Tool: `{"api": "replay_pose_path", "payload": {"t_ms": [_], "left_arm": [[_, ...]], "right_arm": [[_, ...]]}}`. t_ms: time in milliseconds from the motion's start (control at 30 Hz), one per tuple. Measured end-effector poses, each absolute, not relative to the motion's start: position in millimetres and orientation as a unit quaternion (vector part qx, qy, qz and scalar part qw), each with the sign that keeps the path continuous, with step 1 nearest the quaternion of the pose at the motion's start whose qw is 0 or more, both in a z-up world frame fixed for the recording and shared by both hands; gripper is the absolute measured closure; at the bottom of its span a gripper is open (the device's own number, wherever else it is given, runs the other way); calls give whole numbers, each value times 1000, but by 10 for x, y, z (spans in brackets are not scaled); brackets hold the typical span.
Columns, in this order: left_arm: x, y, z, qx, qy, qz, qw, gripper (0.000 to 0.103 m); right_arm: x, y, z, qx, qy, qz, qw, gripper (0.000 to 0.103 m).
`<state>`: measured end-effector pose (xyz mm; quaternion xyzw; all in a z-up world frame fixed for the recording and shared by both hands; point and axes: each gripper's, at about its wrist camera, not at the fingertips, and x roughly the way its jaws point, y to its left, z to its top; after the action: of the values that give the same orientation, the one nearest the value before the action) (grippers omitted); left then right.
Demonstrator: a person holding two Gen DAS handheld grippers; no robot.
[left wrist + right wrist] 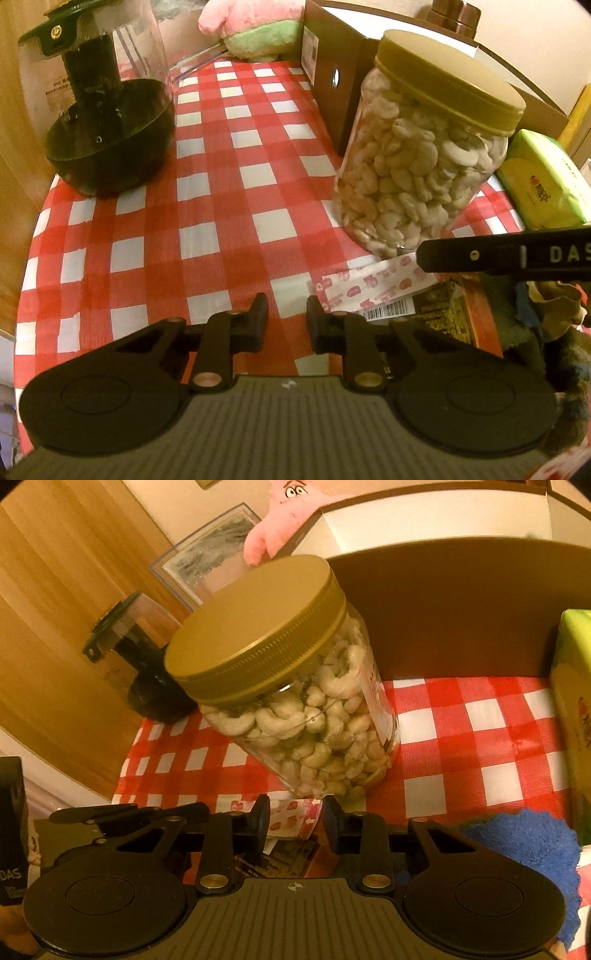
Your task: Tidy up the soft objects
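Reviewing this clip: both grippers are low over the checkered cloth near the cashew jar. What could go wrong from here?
1. The cashew jar stands just beyond the right gripper; pushing forward might knock it over.
2. Both grippers crowd the pink-printed packet: the right gripper's finger crosses beside the left gripper, so they may collide.
3. The soft blue cloth lies to the side of the right gripper, not between its open jaws, so closing may grab the packet instead.

White letters "DAS" on black gripper arm (517,254); barcode, digits illegible, on pink-printed paper packet (373,291).
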<state>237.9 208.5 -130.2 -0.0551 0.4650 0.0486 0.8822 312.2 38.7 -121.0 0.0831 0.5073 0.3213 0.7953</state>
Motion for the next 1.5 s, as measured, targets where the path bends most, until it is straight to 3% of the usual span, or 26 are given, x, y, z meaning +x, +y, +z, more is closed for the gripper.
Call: {"api": "replay_pose_path", "payload": {"t_ms": [433, 700, 1300, 1500], "left_arm": [[2351, 2064, -1315, -43, 455, 54, 888, 86], [2339, 2080, -1314, -50, 453, 53, 888, 86], [2205, 2146, -1126, -58, 440, 30, 896, 87], [2180, 2041, -1036, 11, 421, -63, 905, 72]], "right_arm": [[3215, 389, -1355, 109, 536, 319, 774, 71], [3254, 251, -1341, 199, 546, 310, 753, 71], [3220, 111, -1269, 184, 547, 277, 768, 70], [3118, 14, -1123, 168, 538, 287, 774, 70]]}}
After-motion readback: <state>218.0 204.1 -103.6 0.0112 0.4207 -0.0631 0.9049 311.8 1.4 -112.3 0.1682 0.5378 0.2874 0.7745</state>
